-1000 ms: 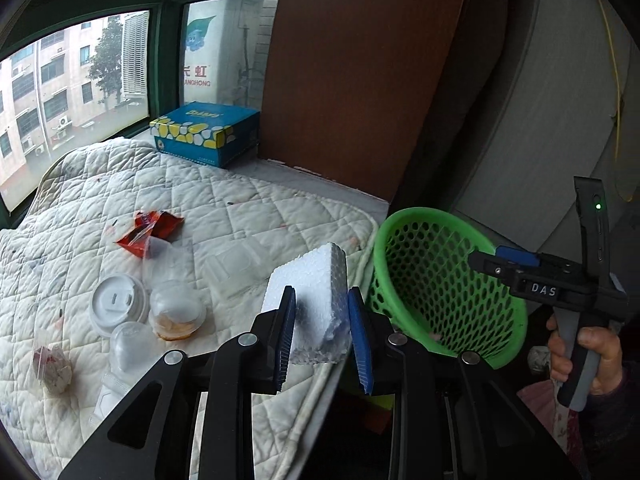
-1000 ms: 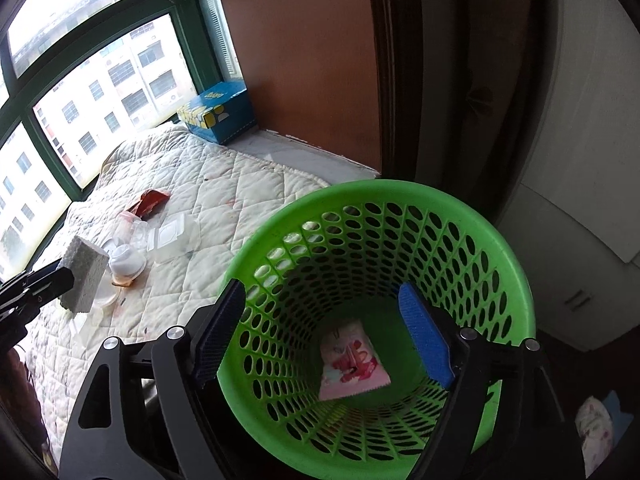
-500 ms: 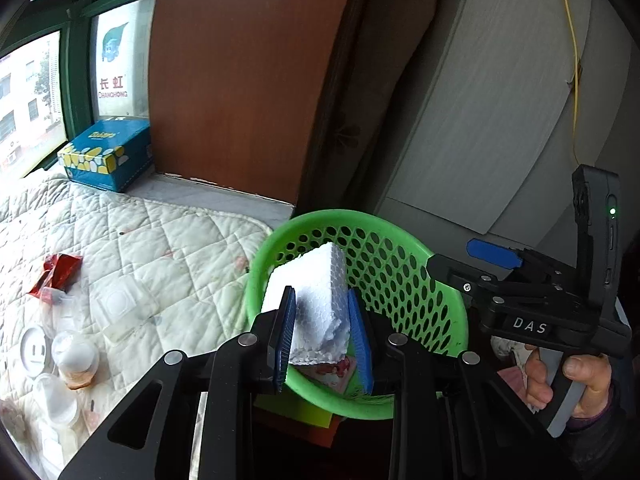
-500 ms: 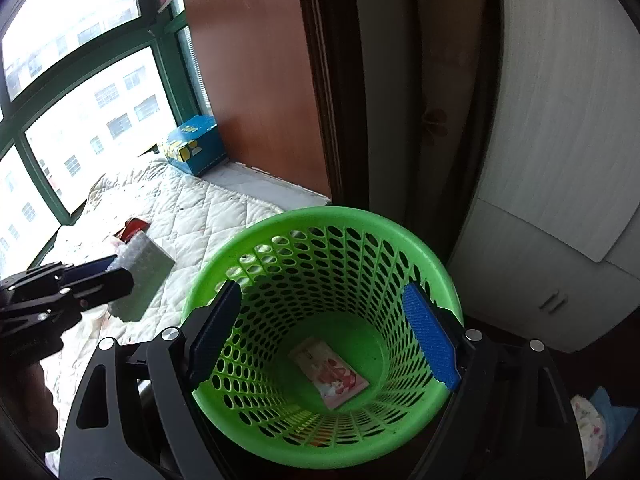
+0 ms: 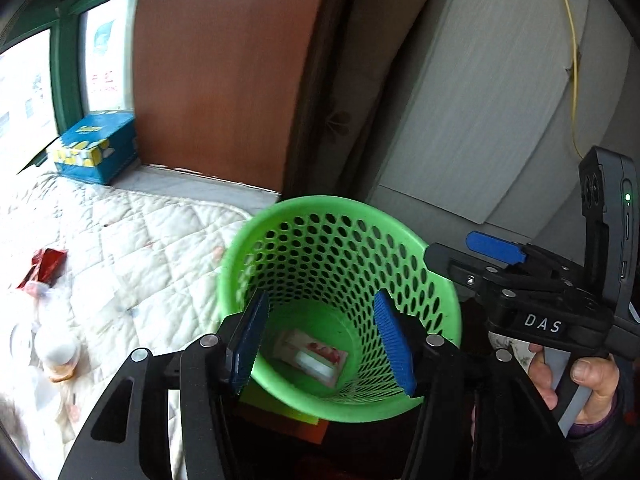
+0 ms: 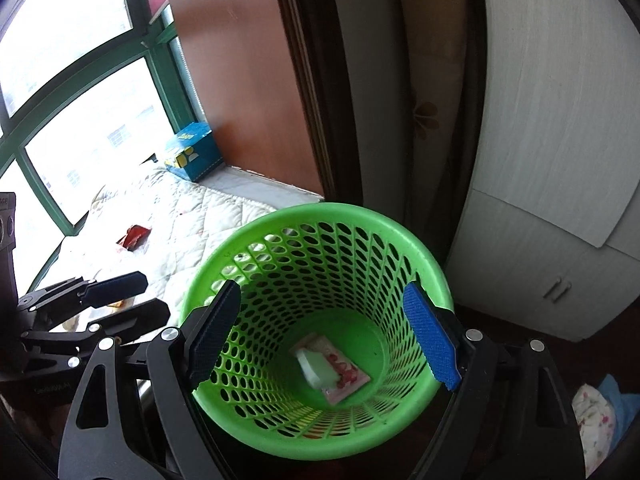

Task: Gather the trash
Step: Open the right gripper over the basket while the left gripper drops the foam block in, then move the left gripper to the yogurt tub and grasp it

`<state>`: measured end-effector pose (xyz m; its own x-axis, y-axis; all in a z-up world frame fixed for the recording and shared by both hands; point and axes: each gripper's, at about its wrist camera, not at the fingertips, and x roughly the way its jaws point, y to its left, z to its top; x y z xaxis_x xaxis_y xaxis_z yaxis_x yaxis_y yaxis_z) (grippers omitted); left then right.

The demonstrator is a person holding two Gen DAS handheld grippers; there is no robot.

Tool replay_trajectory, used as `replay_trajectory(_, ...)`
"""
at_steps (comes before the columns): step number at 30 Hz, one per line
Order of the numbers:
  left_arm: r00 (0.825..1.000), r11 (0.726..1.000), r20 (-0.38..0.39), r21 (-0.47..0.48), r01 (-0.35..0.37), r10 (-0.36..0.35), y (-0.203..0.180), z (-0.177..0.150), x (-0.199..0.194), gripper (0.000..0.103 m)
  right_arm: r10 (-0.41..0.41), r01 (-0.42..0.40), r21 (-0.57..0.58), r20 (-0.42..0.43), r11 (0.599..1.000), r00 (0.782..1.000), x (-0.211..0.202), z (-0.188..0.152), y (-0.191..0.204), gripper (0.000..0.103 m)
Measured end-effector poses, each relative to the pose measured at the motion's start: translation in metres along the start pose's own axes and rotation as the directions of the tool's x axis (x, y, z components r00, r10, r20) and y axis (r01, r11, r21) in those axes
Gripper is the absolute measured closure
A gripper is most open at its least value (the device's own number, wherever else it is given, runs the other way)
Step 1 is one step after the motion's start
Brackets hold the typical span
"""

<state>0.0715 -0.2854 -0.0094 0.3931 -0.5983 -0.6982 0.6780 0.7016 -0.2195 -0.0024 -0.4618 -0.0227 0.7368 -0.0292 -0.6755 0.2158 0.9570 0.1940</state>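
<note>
While the left gripper hangs over the green basket, its blue-padded fingers are spread wide with nothing between them. Left wrist view: basket stands off the edge of the bed, which has a white quilted cover. At the basket bottom lie a white foam block and a pink-printed wrapper, foam on top of the wrapper. On the bed at far left: red wrapper, clear plastic cups and lids, blurred. Blue tissue box sits on the sill by the window. Right gripper enters from the right, held in a hand, reaching to the basket rim; its fingers look apart from here.

Right wrist view: right gripper fingers are spread wide, empty, one on each side of the basket opening. Foam block rests on the wrapper on the basket floor, slightly right of centre. Left gripper shows at left, just beside the basket rim, fingers parted, holding nothing. Red wrapper lies on the bed; tissue box near the window. White cabinet stands behind the basket at right.
</note>
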Motion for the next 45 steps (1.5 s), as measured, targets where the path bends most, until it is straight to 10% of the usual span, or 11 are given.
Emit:
replay_trajectory(14,0.956,0.949,0.068,-0.165,-0.27,0.284,0.082,-0.039,-0.086,0.031,0.116,-0.116,-0.102,-0.01,0.988,0.993,0.009,0.009,0.072,0.018)
replay_trajectory(32,0.81,0.706,-0.089,-0.441,-0.554,0.58,0.27,-0.114,-0.17,0.011,0.254,-0.269,-0.244,-0.092,0.932,0.963,0.035,0.002,0.191,0.017)
replay_trajectory(45,0.86,0.622,-0.189,-0.62,-0.479,0.474,0.377,-0.15,-0.159,0.009,0.296,-0.338,-0.308,-0.177,0.889,0.939,0.058,-0.011,0.254,0.016)
